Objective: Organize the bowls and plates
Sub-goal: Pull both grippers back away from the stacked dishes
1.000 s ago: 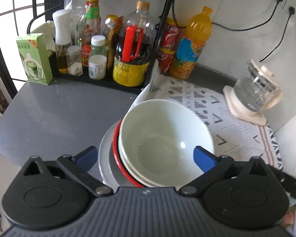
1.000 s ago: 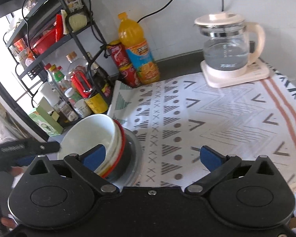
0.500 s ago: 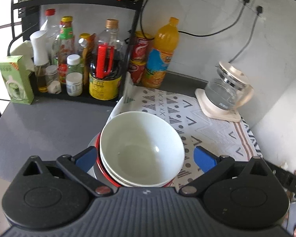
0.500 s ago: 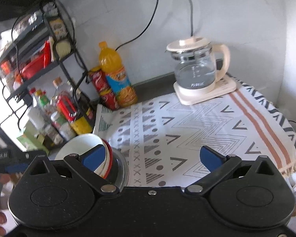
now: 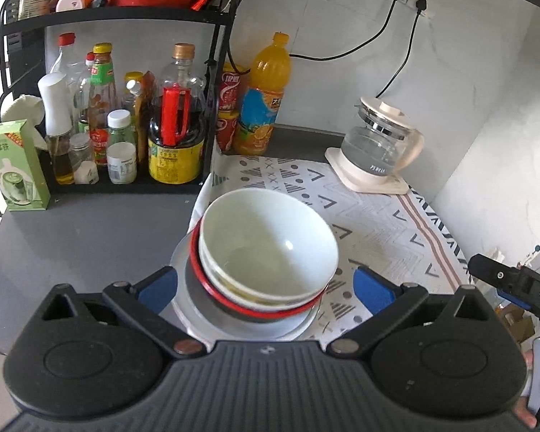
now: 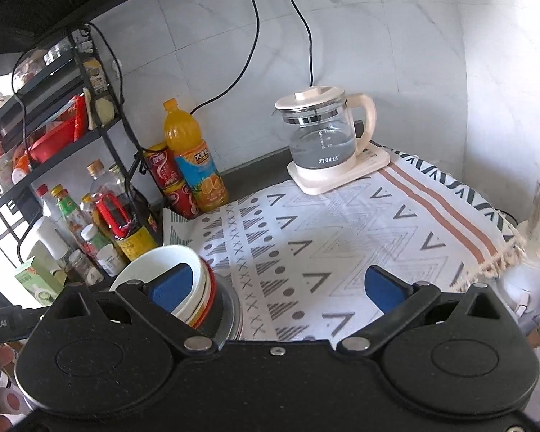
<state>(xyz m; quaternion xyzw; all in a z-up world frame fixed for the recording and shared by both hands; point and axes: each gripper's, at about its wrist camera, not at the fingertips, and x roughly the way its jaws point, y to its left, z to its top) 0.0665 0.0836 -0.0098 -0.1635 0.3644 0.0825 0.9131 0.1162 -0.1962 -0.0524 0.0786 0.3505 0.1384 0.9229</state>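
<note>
We see nested white bowls (image 5: 266,252) stacked on a grey plate (image 5: 198,309) at the patterned cloth's (image 6: 342,237) left edge, leaning slightly. A careless nudge could, we judge, topple the stack. Our left gripper (image 5: 264,288) is spread wide on either side of it, holding nothing; our right gripper (image 6: 277,284) hangs equally wide and empty above the cloth.

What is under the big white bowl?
The white bowl sits nested in more bowls: another pale rim, then a red-rimmed bowl. Under those lies a grey plate. How many bowls are stacked is hidden, and so is whatever lies under the plate.
</note>
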